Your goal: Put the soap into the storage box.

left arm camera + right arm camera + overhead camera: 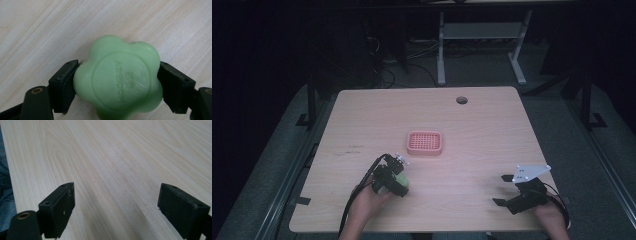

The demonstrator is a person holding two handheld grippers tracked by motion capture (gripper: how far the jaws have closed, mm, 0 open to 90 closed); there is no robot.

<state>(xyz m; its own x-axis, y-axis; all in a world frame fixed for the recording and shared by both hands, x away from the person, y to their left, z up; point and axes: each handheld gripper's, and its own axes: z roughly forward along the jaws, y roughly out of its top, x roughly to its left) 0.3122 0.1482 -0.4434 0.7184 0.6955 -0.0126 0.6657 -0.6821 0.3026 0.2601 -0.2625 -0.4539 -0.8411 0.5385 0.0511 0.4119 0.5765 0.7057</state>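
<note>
The left claw [398, 184] is clenched on a pale green, flower-shaped soap [117, 80], one black jaw pressed against each side of it. Raised lettering sits on the round centre of the soap, too soft to read. Directly under the claw lies the desk [472, 130], light wood with long straight grain. Just beyond the claw, toward the middle of the desk, rests a pink slatted soap dish [425, 143], apart from the soap. Farther past the dish, near the far edge, a round cable hole [461, 100] opens in the top.

The right claw [503, 190] hangs well apart from the left one, near the front edge, its jaws spread wide with bare wood between them. A grey three-cornered plate [531, 172] sits on top of it. In the right gripper view, blue cloth [5, 192] shows beside the desk edge.

Around the desk the room is dim: grey floor [267, 165], dark cables [384, 75] behind, and the white legs of another desk [441, 50] beyond.
</note>
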